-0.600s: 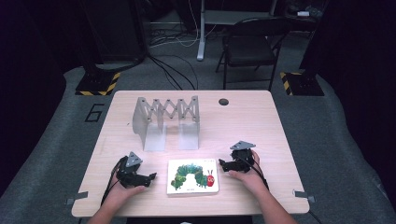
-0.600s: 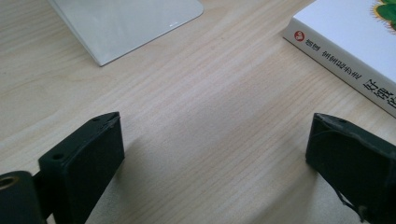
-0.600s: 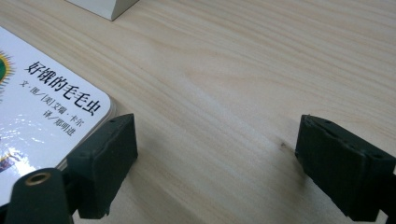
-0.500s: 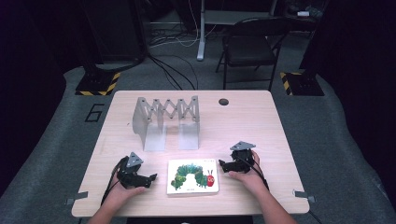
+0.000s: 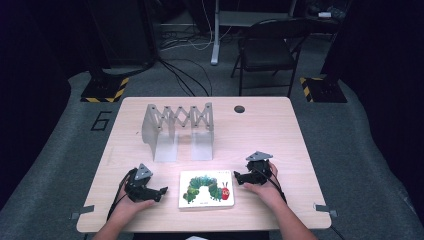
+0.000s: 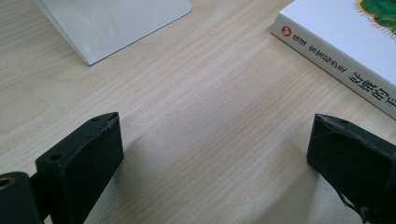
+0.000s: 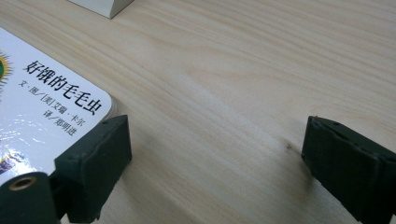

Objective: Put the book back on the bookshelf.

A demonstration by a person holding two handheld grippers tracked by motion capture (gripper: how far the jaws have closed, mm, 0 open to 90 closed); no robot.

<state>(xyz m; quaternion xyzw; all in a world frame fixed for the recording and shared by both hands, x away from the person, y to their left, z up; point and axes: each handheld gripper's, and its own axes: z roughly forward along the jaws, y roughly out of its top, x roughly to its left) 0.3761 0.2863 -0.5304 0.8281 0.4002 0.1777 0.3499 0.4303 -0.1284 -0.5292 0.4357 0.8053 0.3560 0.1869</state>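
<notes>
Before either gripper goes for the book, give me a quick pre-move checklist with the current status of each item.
1. Left gripper open, nothing between its fingers: ok.
2. Right gripper open, nothing held: ok.
3. Book lying flat on the table, cover up, between the two grippers: ok.
4. Book's sides free of other things for a grasp: ok; the rack stands apart behind it.
5. Rack slots empty: cannot tell from this angle.
6. Book thin enough for the fingers to get under its edge: cannot tell.
</notes>
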